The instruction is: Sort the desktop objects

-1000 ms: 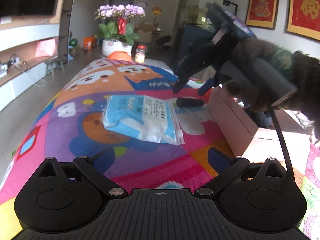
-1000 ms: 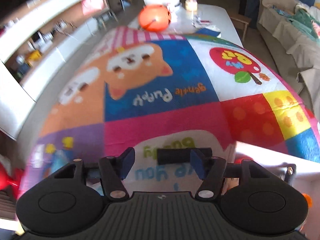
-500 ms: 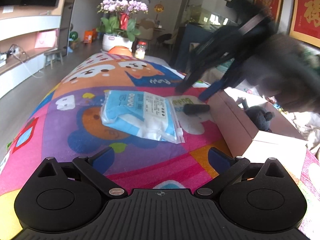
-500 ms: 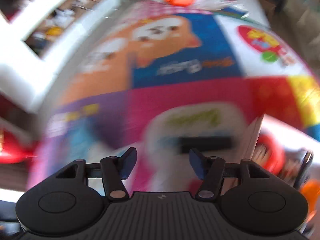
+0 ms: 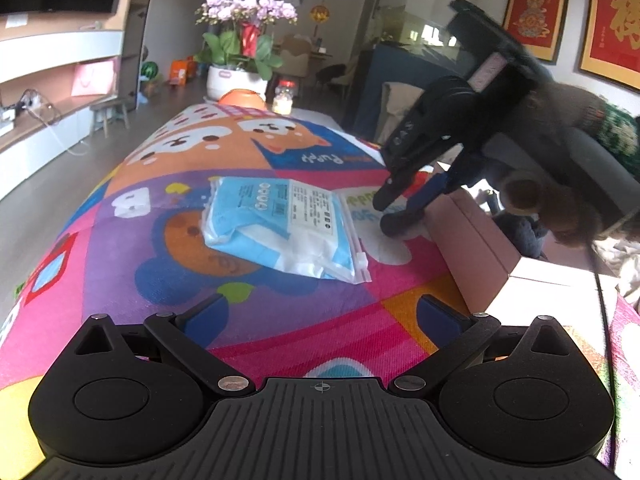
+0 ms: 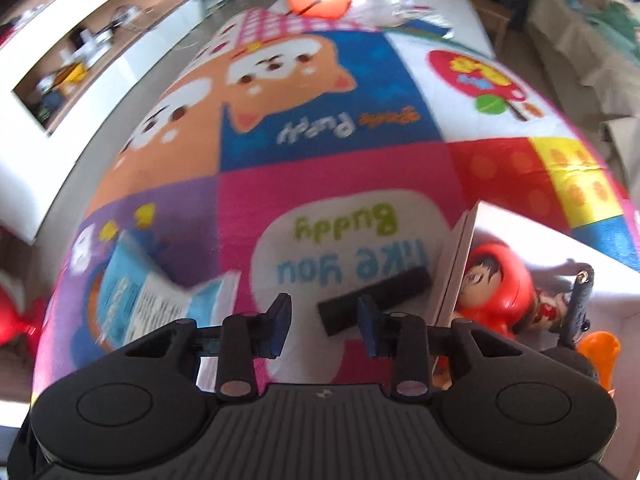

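The bench point(image 5: 168, 216) is covered by a multicoloured cartoon cloth with dog faces and printed words. At its right side stands an open box point(image 5: 472, 240) with pink outer walls and a white inside. In the right wrist view the box point(image 6: 520, 232) holds a doll in a red hood point(image 6: 496, 280), a dark item with a strap point(image 6: 578, 304) and an orange piece point(image 6: 600, 352) at the frame edge. In the left wrist view a dark plush shape point(image 5: 520, 232) shows inside the box; its kind cannot be told.

A blue-and-white plastic packet point(image 5: 280, 224) lies flat near the middle of the cloth, its zip edge toward the box. The right wrist view shows the same packet point(image 6: 152, 292), blurred.

The right gripper point(image 5: 394, 210) is held by a hand in a dark furry sleeve point(image 5: 568, 128) and tilts down from the right, tips low over the cloth. Its fingers point(image 5: 424, 192) stand apart, straddling a black cylinder point(image 5: 400, 222) without clamping it. In its own camera the right gripper point(image 6: 324, 316) has one end of the black cylinder point(image 6: 376, 296) between its fingers; the cylinder lies on the white patch of cloth, its far end just beside the box wall.

The left gripper point(image 5: 320, 316) hangs low over the near part of the cloth, short of the packet, fingers point(image 5: 208, 314) wide apart and holding nothing.
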`<state>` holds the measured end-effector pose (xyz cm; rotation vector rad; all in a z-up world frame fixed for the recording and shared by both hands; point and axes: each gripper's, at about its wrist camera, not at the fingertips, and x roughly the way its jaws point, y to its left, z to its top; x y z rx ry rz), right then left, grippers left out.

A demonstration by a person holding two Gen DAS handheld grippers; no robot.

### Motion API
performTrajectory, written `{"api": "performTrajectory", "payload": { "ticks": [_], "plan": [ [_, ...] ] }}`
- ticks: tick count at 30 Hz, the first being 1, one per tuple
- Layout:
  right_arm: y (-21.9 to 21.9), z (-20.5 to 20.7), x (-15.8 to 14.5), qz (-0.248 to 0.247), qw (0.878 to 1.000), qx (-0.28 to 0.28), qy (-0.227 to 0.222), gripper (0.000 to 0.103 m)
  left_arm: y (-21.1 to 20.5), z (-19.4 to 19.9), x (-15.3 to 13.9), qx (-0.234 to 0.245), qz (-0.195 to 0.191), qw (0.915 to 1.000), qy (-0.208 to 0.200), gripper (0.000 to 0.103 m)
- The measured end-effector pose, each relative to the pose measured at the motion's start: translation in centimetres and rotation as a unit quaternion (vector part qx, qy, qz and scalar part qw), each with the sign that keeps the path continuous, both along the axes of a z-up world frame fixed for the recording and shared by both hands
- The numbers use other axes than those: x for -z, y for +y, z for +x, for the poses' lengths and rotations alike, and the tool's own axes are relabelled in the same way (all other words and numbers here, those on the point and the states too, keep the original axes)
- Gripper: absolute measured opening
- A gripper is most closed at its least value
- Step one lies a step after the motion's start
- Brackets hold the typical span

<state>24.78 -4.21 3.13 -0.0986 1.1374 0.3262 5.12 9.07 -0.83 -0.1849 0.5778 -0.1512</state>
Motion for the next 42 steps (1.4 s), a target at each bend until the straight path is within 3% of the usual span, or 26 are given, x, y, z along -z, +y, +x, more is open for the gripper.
{"api": "performTrajectory", "payload": {
  "ticks": [9, 11, 13, 15, 18, 19, 20, 22, 25, 29, 31, 34, 38, 42],
  "plan": [
    [1.7, -0.5, 0.8, -0.058, 0.998, -0.02, -0.001, 0.037, 0.0, -0.2, -0.1, 0.004, -0.004, 1.0, -0.005, 0.103],
    [1.2, -0.9, 0.7, -0.045, 0.998, -0.026, 0.02, 0.035, -0.1, -0.5, -0.2, 0.008, 0.0, 0.9998, -0.016, 0.103],
    [0.0, -2.5, -0.5, -0.012, 1.0, -0.018, 0.01, 0.035, -0.4, -0.9, -0.3, 0.012, 0.008, 0.9994, -0.031, 0.103],
    [-1.9, -5.3, -2.5, 0.011, 0.999, -0.026, -0.041, 0.035, -0.7, -1.1, -0.5, 0.013, 0.019, 0.9989, -0.04, 0.103],
    [-5.2, -10.9, -5.6, 0.012, 0.985, -0.038, -0.166, 0.05, -1.2, -1.0, -0.6, 0.016, 0.034, 0.9985, -0.041, 0.102],
    [-6.6, -12.9, -6.3, 0.014, 0.978, -0.034, -0.206, 0.063, -1.3, -1.0, -0.7, 0.017, 0.039, 0.9983, -0.041, 0.099],
    [-8.1, -14.8, -6.8, 0.017, 0.97, -0.028, -0.239, 0.074, -1.6, -0.8, -0.7, 0.02, 0.046, 0.998, -0.039, 0.087],
    [-11.0, -18.0, -7.0, 0.018, 0.957, -0.008, -0.291, 0.079, -2.3, -0.4, -0.8, 0.033, 0.065, 0.9969, -0.031, 0.069],
    [-15.1, -21.8, -6.3, 0.016, 0.939, 0.042, -0.341, 0.09, -3.8, 0.6, -1.1, 0.053, 0.1, 0.9928, -0.038, 0.066],
    [-19.3, -25.0, -4.1, 0.025, 0.926, 0.108, -0.361, 0.093, -6.8, 2.8, -1.7, 0.087, 0.162, 0.9809, -0.064, 0.062],
    [-20.7, -26.1, -2.7, 0.025, 0.919, 0.134, -0.369, 0.097, -8.4, 4.2, -1.6, 0.108, 0.198, 0.9709, -0.08, 0.062],
    [-22.6, -26.9, -1.1, 0.034, 0.916, 0.163, -0.364, 0.099, -10.2, 7.0, -1.1, 0.139, 0.232, 0.9591, -0.084, 0.059],
    [-25.0, -27.2, 0.7, 0.058, 0.913, 0.193, -0.355, 0.099, -11.2, 10.7, 0.2, 0.158, 0.242, 0.956, -0.051, 0.051],
    [-26.3, -26.9, 2.2, 0.085, 0.909, 0.216, -0.345, 0.1, -11.4, 13.2, 0.9, 0.155, 0.223, 0.9623, -0.021, 0.044]
  ]
}}
